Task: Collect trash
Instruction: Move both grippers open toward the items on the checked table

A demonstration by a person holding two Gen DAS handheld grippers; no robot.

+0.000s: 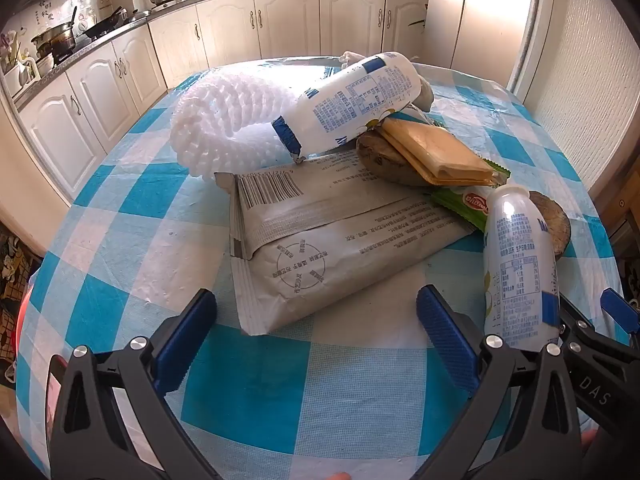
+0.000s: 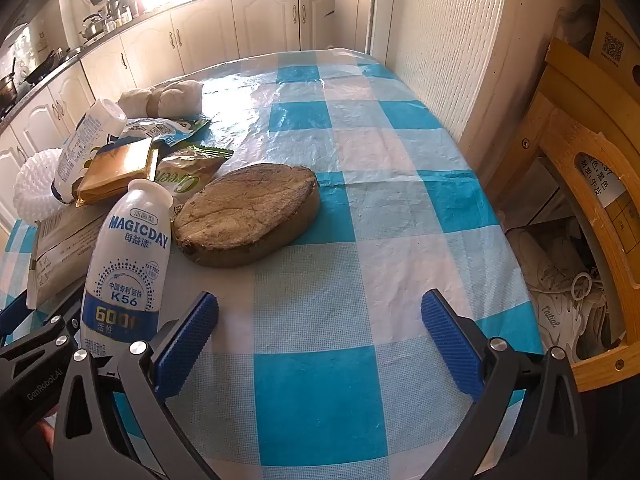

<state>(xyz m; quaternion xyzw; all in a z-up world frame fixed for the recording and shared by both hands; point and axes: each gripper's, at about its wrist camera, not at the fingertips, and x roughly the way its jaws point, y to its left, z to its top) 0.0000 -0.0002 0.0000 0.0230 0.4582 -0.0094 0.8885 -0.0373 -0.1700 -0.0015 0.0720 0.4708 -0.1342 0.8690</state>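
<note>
A heap of trash lies on the blue-and-white checked table [image 1: 248, 392]. In the left wrist view a grey printed packet [image 1: 320, 240] sits just ahead of my open left gripper [image 1: 316, 336], with white foam netting [image 1: 228, 128], a tipped white bottle [image 1: 352, 104] and a tan wrapper [image 1: 436, 152] behind it. An upright white bottle [image 1: 520, 268] stands at the right, beside the right finger. In the right wrist view that upright bottle [image 2: 128, 264] stands left of my open right gripper [image 2: 320, 336], which has only tablecloth between its fingers. A brown round slab [image 2: 248, 212] lies ahead.
A green snack wrapper [image 2: 188, 176] and pale lumps [image 2: 164, 98] lie further back. Cream kitchen cabinets [image 1: 248, 28] run behind the table. A wooden rack with shoes [image 2: 568, 280] stands past the table's right edge, next to a white wall [image 2: 448, 40].
</note>
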